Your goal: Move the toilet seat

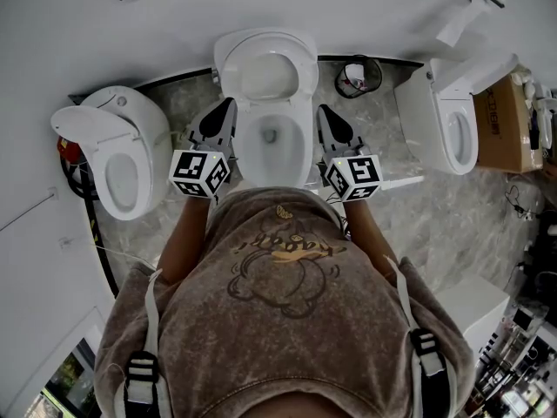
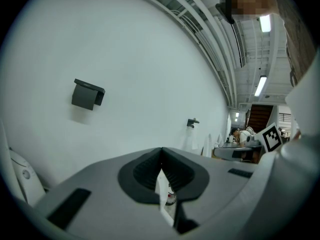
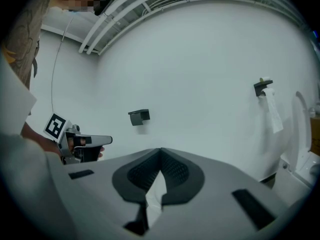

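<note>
Three toilets stand along a white wall [image 1: 174,16], and the person faces the middle toilet [image 1: 237,151], which sits between the two hands. Its seat [image 1: 300,64] appears to be tipped up against the wall with the lid behind it, though from this steep angle seat and lid are hard to tell apart. The open bowl [image 1: 302,142] lies below it. The seat's long axis runs straight away from the person toward the wall. It lies ahead of and between both grippers, so neither hand is clearly nearer. The left gripper [image 1: 226,107] flanks the bowl's left rim and the right gripper [image 1: 324,113] flanks its right rim. Both are close beside the bowl and short of the raised seat. Each points toward the wall, close to level with a slight downward dip, the marker cubes back near the person's waist. In the left gripper view the jaws [image 2: 161,156] are pressed together on nothing, and in the right gripper view the jaws [image 3: 160,156] are likewise closed and empty. Only a white sliver of something beyond shows beneath each pair.
</note>
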The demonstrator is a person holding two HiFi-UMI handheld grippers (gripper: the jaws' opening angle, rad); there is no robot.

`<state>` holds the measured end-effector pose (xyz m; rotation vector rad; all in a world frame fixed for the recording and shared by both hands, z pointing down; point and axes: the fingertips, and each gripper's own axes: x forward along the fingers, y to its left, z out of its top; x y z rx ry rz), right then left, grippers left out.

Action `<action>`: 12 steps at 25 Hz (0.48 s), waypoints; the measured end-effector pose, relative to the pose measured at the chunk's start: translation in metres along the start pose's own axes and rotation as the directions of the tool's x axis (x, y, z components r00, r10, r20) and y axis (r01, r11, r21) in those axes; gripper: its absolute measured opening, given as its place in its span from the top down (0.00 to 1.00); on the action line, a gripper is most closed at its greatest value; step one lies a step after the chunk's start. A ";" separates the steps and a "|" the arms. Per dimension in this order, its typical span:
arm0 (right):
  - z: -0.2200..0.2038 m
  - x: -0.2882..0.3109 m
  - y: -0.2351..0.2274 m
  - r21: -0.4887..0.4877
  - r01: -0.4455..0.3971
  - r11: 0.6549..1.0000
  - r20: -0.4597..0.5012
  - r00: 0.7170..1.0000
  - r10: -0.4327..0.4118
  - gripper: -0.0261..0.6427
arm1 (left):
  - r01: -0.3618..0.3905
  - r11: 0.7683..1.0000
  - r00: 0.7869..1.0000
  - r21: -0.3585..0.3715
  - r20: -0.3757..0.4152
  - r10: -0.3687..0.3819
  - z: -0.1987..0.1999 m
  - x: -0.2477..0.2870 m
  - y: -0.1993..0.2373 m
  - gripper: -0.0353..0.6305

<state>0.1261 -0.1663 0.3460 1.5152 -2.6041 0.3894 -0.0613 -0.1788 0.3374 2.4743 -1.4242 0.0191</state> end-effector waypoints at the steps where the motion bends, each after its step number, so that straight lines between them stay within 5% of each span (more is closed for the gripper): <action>1: 0.000 0.000 0.000 0.002 0.000 1.000 0.000 1.000 0.000 0.97 | 0.000 1.000 1.000 -0.002 0.000 0.000 0.000 0.000 0.000 0.93; 12: -0.001 0.000 -0.003 0.022 -0.001 1.000 -0.003 1.000 0.001 0.97 | -0.004 1.000 1.000 -0.014 -0.007 0.004 -0.004 -0.001 -0.002 0.93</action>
